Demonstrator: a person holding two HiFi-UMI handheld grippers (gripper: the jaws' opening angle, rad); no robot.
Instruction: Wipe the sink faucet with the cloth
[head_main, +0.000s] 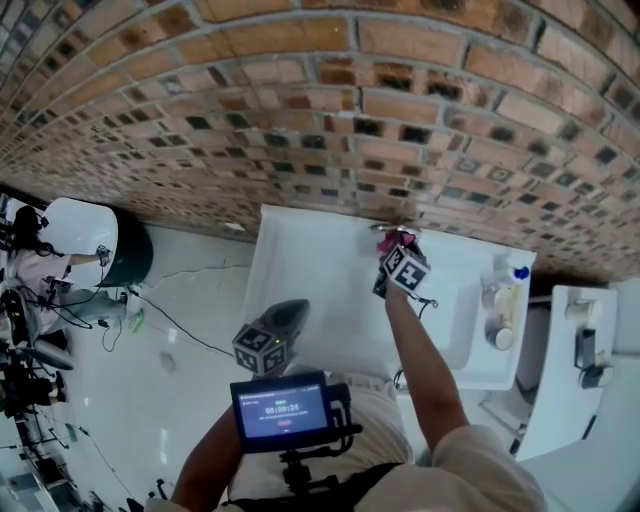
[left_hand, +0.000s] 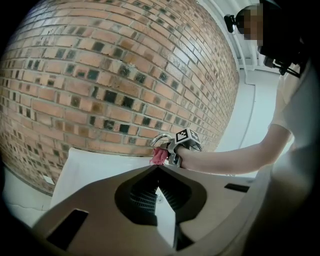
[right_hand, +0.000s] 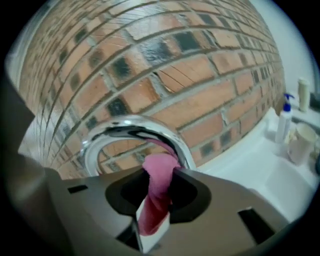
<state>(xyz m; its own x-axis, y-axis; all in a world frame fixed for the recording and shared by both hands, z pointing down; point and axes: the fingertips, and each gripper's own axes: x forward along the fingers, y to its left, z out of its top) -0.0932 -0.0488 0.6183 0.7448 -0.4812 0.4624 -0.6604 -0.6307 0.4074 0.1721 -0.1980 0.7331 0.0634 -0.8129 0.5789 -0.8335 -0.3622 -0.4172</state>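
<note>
Closest to the head camera sits a small screen (head_main: 283, 410) on a chest mount. Just past it the left gripper (head_main: 298, 305) hangs over the near side of the sink (head_main: 300, 250), jaws pressed together on nothing, well apart from the work.

Farther on, the right gripper (head_main: 393, 248) is clamped on the pink cloth (right_hand: 159, 175), which is twisted into a narrow strip. Its upper end seems to be touching the right limb of the chrome faucet (right_hand: 130, 127), which arches up in front of the brick wall (head_main: 300, 120).

The likeliest trouble, as I judge it, is the thin pinch. If the strip drags along the curved spout it may slide out of the jaws, or fold aside so that the hard jaw tips scrape the chrome. A wide sweep to the right could also reach the pump bottle (right_hand: 284, 120) and cup (right_hand: 301, 142) on the sink ledge.

Only the right gripper view shows the clamp on the cloth and the cloth against the spout. From the head view the cloth is a mere pink speck. The left gripper view alone shows the right gripper side-on at the faucet, and its own jaws bare.
</note>
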